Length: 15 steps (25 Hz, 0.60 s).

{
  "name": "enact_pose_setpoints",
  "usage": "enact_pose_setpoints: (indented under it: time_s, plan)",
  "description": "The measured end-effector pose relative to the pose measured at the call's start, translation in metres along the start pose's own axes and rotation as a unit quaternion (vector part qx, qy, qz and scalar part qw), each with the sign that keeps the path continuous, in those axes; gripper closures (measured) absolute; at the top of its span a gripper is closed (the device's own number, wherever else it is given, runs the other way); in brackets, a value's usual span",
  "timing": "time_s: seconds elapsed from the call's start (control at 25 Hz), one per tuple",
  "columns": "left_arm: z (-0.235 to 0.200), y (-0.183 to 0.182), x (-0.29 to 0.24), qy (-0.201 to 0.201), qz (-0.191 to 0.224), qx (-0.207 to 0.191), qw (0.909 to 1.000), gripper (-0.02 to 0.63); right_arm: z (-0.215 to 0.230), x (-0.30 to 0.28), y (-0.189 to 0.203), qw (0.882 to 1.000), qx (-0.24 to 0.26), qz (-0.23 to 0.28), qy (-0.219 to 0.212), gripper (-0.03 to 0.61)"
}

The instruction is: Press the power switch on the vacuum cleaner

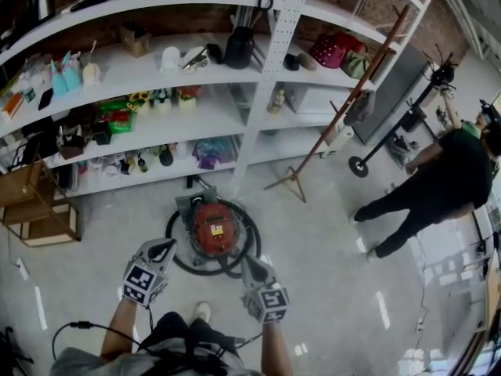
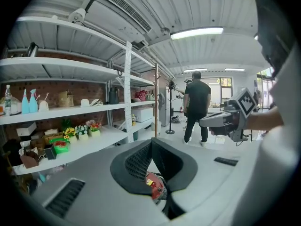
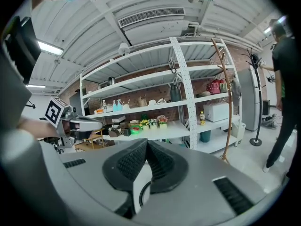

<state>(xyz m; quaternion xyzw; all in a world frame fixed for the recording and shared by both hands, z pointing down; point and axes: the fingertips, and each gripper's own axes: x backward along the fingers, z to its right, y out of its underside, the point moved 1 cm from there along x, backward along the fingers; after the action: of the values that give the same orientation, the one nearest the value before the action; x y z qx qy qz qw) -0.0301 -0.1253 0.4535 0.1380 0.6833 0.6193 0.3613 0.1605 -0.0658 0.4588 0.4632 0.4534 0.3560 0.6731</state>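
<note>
The red vacuum cleaner (image 1: 213, 227) stands on the pale floor in front of the shelves, with its black hose (image 1: 249, 245) coiled round it. In the head view my left gripper (image 1: 164, 248) hovers at its left edge and my right gripper (image 1: 250, 263) just off its near right side; neither touches it. Both are shut, pads meeting at the tips, with nothing held. The left gripper view looks past its shut jaws at a bit of the red vacuum cleaner (image 2: 154, 184) below. Only a loop of hose (image 3: 140, 194) is visible under the jaws in the right gripper view. No switch can be made out.
A white shelf rack (image 1: 275, 61) full of small items runs across the back. A wooden coat stand (image 1: 329, 131) leans at the right, and a person in black (image 1: 438, 182) walks beyond it. A wooden crate (image 1: 43, 210) sits at the left.
</note>
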Motion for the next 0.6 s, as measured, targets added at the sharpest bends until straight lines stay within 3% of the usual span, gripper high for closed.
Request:
enact_pose_setpoints:
  time_s: [0.6]
  plan:
    - [-0.01, 0.018, -0.042, 0.02, -0.022, -0.008, 0.9995, 0.621, 0.025, -0.036, 0.035, 0.999, -0.001, -0.033, 0.0, 0.566]
